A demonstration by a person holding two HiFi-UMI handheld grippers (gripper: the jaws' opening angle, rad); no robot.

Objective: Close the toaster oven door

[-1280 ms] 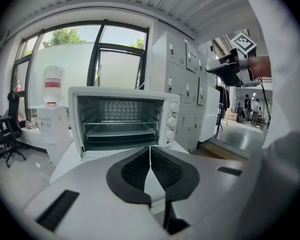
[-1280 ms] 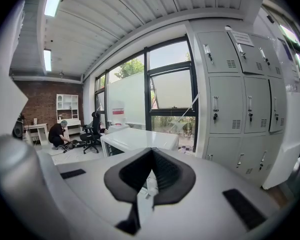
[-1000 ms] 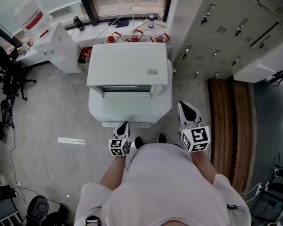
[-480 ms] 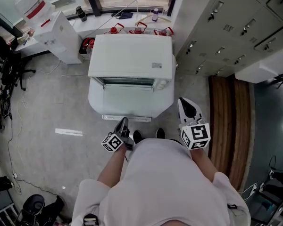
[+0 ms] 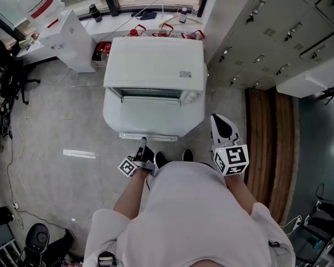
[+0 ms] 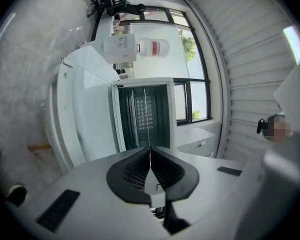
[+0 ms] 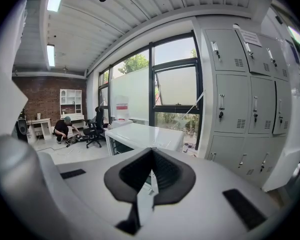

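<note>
Just ahead of the left gripper [image 5: 142,144], the toaster oven [image 5: 154,60] stands with its door [image 5: 150,117] dropped flat toward the person and the cavity [image 5: 150,93] exposed. The door's handle [image 5: 147,137], on the edge nearest the gripper, lies immediately beyond the tips; it looks near but apart, and the head view does not settle their relative height. Left gripper: jaws pressed together, nothing between them. Its own view looks past the closed tips at the white door panel [image 6: 85,121] and into the dark cavity [image 6: 144,114] with its rack; the oven appears on its side there, so the gripper is rolled over. Right gripper [image 5: 217,124]: held out past the door's right corner, clear of the oven, with lockers [image 5: 267,43] further to its right. Its jaws are likewise closed and empty [image 7: 151,150], and the oven's white top [image 7: 140,133] shows beyond them. Judgement: this is the approach step. The door is fully open and no lift has begun. The next move should bring the closed left tips under the near edge or handle, then carry it up and away along the hinge arc and press until the door seats. No grasp seems needed, since shut jaws serve as a pusher. Watch for the tips sliding off the smooth edge partway up.
</note>
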